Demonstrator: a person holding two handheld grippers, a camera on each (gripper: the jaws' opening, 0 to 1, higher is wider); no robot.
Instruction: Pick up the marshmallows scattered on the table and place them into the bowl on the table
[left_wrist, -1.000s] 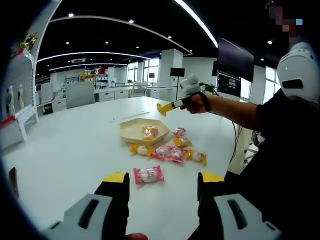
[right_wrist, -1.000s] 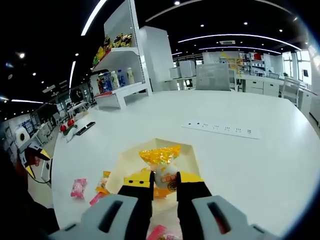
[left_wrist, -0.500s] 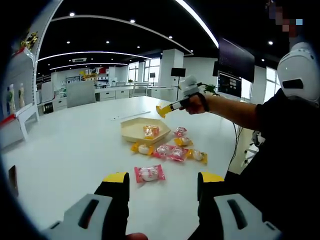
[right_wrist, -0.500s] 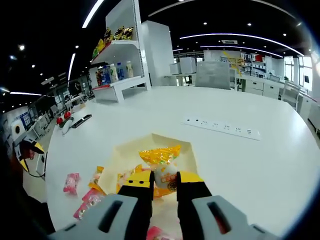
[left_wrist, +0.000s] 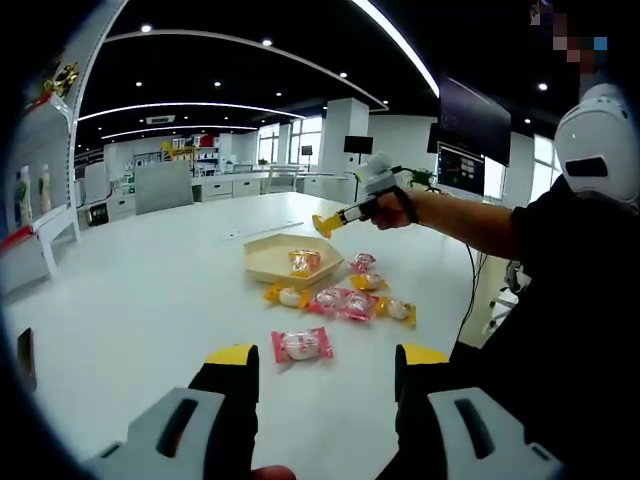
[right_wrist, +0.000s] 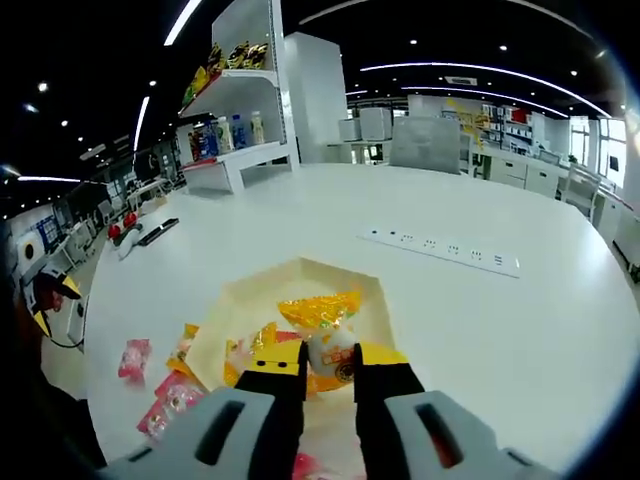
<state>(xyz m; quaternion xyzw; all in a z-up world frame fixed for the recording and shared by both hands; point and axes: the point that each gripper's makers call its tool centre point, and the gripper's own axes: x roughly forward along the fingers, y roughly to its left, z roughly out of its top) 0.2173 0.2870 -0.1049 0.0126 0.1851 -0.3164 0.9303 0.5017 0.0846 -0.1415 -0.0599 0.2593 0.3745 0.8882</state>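
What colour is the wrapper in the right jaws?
Orange-yellow wrapper; clearest in the right gripper view.

bowls: 1 (left_wrist: 272, 266) | marshmallows on table: 6 (left_wrist: 304, 344) | in bowl: 1 (left_wrist: 303, 261) | in right claw: 1 (right_wrist: 325, 335)

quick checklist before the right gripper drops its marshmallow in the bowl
1. Right gripper shut on the orange-wrapped marshmallow: ok.
2. Marshmallow above the beige hexagonal bowl: ok.
3. Bowl has room; one orange-wrapped marshmallow already in it: ok.
4. Height above the bowl for a gentle drop: cannot tell.
5. Left gripper open, apart from the bowl: ok.
6. Next pickup, the pink-wrapped marshmallow, lies just ahead of the left fingers on the white table: ok.
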